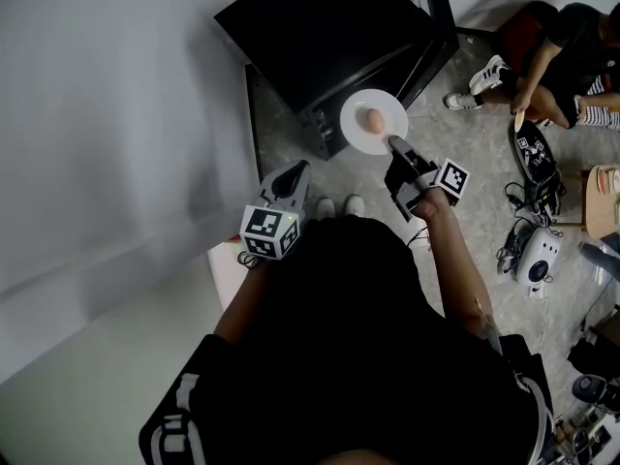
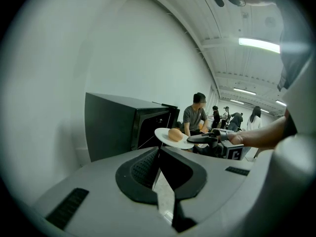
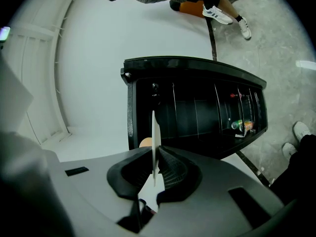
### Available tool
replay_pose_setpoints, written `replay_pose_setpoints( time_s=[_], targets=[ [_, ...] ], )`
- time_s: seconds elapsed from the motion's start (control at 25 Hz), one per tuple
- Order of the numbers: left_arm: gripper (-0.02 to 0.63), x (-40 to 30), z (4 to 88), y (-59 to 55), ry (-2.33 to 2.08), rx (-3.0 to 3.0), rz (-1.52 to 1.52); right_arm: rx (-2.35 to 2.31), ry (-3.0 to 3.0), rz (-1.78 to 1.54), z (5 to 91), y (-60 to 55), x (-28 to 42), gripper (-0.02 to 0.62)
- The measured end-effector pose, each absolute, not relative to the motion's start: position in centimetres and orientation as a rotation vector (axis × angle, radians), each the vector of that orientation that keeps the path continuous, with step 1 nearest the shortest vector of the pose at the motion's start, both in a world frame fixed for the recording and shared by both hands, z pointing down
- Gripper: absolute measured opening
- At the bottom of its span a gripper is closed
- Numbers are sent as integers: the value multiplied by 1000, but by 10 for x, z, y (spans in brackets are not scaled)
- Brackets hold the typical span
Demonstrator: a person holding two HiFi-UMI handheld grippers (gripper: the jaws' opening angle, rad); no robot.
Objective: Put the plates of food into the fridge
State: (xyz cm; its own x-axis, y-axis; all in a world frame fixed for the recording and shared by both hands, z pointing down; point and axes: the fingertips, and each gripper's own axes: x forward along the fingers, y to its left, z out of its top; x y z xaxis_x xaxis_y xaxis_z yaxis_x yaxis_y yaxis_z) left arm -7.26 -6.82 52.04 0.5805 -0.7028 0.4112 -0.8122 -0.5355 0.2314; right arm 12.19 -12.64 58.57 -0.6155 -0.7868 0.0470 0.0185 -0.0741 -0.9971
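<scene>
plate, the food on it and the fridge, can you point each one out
plate (image 1: 355,136), head view, bare white surface beside the food
food (image 1: 371,119), head view, middle of the rounded piece
fridge (image 1: 329,27), head view, its black top

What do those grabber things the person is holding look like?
The left gripper and right gripper are grey with black ribbed pads; each carries a white cube with black square markers. The person's top is black, short-sleeved, with white stripes.

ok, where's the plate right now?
In the head view's upper centre, the plate is clamped by its near rim in the right gripper, just in front of the black fridge.
</scene>
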Motion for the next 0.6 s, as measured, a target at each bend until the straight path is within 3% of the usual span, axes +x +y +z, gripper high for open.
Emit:
replay_pose_setpoints(
  time_s=[0.6],
  targets=[
    [23,-75,520,-69,-1247,2402,401,-855,1609,-1780,626,-150,108,46]
  ],
)
